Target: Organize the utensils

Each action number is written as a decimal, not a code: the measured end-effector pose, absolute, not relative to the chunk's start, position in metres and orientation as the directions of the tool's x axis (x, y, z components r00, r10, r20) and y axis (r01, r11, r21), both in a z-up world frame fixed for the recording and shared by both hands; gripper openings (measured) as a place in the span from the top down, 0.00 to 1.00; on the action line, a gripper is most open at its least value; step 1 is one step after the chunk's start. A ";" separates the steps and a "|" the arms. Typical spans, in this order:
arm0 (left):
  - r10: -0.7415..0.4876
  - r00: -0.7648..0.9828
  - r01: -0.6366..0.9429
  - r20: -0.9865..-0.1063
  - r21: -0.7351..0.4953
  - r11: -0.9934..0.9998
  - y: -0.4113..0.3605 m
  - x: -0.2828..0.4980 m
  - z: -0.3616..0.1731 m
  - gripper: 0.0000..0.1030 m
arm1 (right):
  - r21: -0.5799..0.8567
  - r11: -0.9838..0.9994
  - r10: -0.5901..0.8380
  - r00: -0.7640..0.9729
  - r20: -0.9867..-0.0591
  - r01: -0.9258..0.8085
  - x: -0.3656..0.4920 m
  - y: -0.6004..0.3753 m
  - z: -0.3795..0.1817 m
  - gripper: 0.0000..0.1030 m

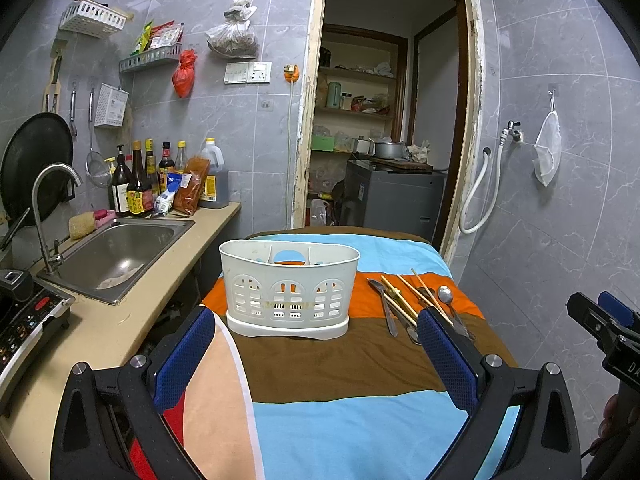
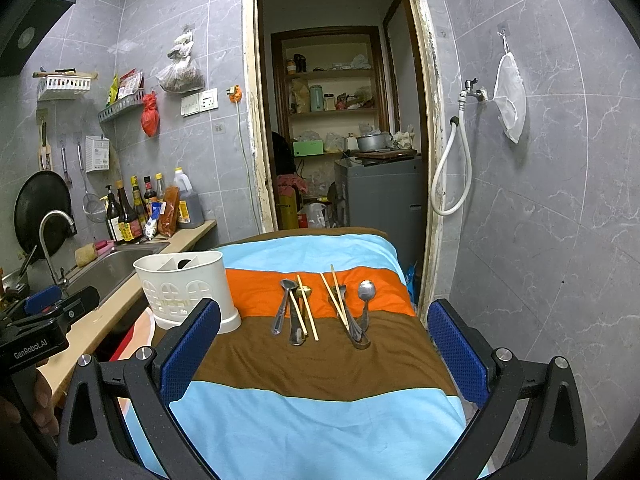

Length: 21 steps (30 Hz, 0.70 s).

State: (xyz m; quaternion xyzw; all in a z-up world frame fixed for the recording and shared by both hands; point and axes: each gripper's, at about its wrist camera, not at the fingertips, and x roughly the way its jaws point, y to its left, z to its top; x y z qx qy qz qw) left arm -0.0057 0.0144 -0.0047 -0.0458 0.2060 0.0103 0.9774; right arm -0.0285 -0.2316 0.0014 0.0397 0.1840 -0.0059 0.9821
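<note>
A white slotted utensil holder (image 1: 289, 290) (image 2: 184, 288) stands upright on the striped cloth, its compartments empty as far as I see. To its right lie metal spoons (image 2: 366, 292) (image 1: 445, 294) and wooden chopsticks (image 2: 307, 307) (image 1: 400, 297), loose across the orange and brown stripes. My left gripper (image 1: 314, 356) hangs open just in front of the holder, nothing between its blue pads. My right gripper (image 2: 324, 356) is open too, a short way before the utensils, holding nothing. Each gripper shows at the edge of the other's view.
The striped cloth (image 2: 320, 412) covers a narrow table. Left of it runs a counter with a steel sink (image 1: 116, 248), a tap (image 1: 50, 216), several bottles (image 1: 138, 184) and a cooker panel (image 1: 24, 320). A doorway (image 2: 340, 120) opens behind; a hose (image 2: 452, 168) hangs on the tiled right wall.
</note>
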 end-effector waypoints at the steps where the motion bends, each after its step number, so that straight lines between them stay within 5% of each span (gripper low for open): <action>1: 0.001 0.915 -0.039 -0.403 -0.085 0.996 0.014 -0.006 -0.005 0.01 | 0.076 0.997 0.002 0.932 -0.362 0.027 -0.030 -0.230 0.000 0.01; 21: -0.004 0.912 -0.033 -0.409 -0.083 0.996 0.002 0.002 -0.009 0.01 | 0.078 0.996 -0.005 0.931 -0.366 0.036 -0.020 -0.237 -0.004 0.01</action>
